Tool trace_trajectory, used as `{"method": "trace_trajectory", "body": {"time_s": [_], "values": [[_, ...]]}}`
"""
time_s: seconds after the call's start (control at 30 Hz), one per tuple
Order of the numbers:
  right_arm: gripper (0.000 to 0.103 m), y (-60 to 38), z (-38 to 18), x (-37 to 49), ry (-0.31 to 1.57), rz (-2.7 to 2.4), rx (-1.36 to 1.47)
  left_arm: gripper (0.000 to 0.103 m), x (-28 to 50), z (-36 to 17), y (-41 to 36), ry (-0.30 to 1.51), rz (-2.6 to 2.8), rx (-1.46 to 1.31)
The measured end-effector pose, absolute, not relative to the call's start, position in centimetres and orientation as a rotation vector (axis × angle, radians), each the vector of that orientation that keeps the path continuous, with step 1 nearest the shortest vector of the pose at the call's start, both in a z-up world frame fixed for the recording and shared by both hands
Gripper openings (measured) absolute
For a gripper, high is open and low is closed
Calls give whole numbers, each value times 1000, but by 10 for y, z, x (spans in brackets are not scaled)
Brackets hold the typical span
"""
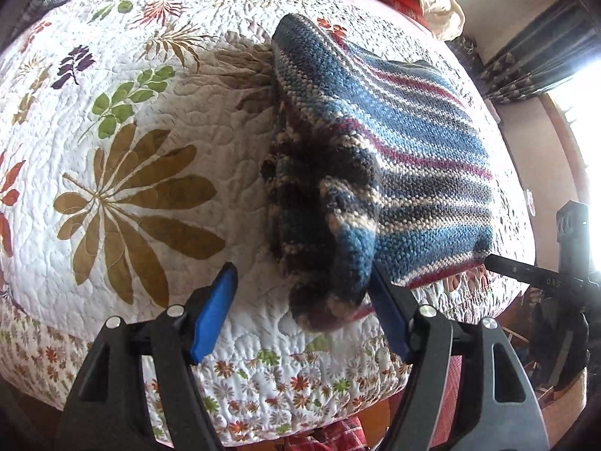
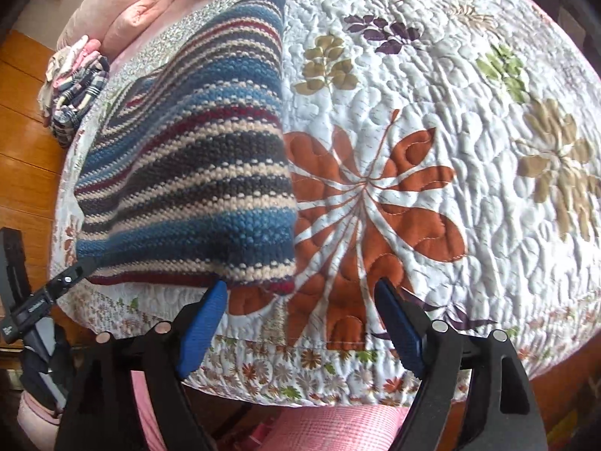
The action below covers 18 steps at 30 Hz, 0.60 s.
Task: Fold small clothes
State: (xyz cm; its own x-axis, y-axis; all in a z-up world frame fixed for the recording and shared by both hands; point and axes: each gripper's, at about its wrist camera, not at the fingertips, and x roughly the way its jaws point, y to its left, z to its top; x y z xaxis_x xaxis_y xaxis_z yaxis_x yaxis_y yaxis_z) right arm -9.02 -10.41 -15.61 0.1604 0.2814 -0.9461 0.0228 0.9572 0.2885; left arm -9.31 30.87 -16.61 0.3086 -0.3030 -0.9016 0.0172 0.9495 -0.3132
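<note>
A striped knit sweater [image 1: 394, 143] in blue, maroon, cream and grey lies folded on the floral quilt [image 1: 150, 112]. Its bunched dark end [image 1: 323, 293] reaches toward me between the blue pads of my left gripper [image 1: 300, 308], which is open; the knit rests against the right pad. In the right wrist view the same sweater [image 2: 195, 158] lies at left, its near corner just beyond the left pad of my right gripper [image 2: 300, 319]. That gripper is open over the quilt [image 2: 450, 112] and holds nothing.
A stack of folded plaid and pink clothes [image 2: 75, 86] sits at the far bed edge beside a pink pillow [image 2: 142, 3]. Wooden floor [image 2: 22, 131] lies past the bed. The quilt's front edge drops off just before both grippers.
</note>
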Motion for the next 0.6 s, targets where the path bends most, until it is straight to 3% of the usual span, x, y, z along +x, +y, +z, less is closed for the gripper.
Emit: {"method": "trace_trajectory", "body": {"time_s": [0.6], "values": [[96, -63, -92, -159, 1322, 73, 23, 80, -163, -124, 291, 1258, -12, -183]]}}
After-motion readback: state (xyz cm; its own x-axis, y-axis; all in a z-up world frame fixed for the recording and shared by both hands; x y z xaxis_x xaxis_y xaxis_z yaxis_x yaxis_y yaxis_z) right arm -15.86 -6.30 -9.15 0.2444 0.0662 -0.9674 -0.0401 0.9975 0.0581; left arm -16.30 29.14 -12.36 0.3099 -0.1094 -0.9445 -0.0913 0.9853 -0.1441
